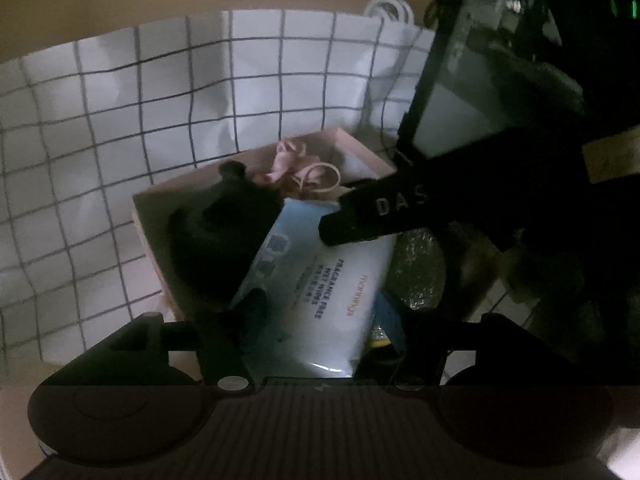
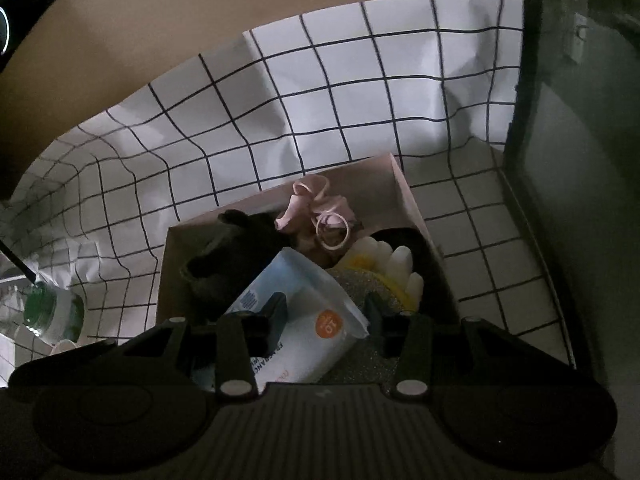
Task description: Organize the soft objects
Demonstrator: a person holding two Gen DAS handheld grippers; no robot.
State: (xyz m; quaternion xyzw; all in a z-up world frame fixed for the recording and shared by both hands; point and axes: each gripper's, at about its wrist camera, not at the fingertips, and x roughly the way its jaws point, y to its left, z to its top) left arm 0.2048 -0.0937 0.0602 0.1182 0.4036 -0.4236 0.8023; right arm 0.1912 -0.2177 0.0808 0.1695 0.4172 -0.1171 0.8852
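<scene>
A pale pink box (image 2: pixel 396 184) stands on the checked cloth. It holds a black soft thing (image 2: pixel 240 248), pink scrunchies (image 2: pixel 316 208), a glittery sponge (image 2: pixel 360 284) and a white and yellow soft item (image 2: pixel 394 264). A white and blue wet wipes pack (image 1: pixel 320 280) leans over the box's near rim. My left gripper (image 1: pixel 328 312) spans the pack's width, pads against both sides. My right gripper (image 2: pixel 326 312) stands part open over the pack (image 2: pixel 304 292). One of its fingers (image 1: pixel 360 216) lies on the pack's face and the other sits off its corner. The scene is dim.
The black-and-white checked cloth (image 2: pixel 320 100) rises behind the box. A white bag with cord handles (image 2: pixel 472 40) stands at the back. A dark glass-fronted cabinet (image 2: pixel 580 200) closes the right side. A green-capped bottle (image 2: pixel 52 312) sits at the left.
</scene>
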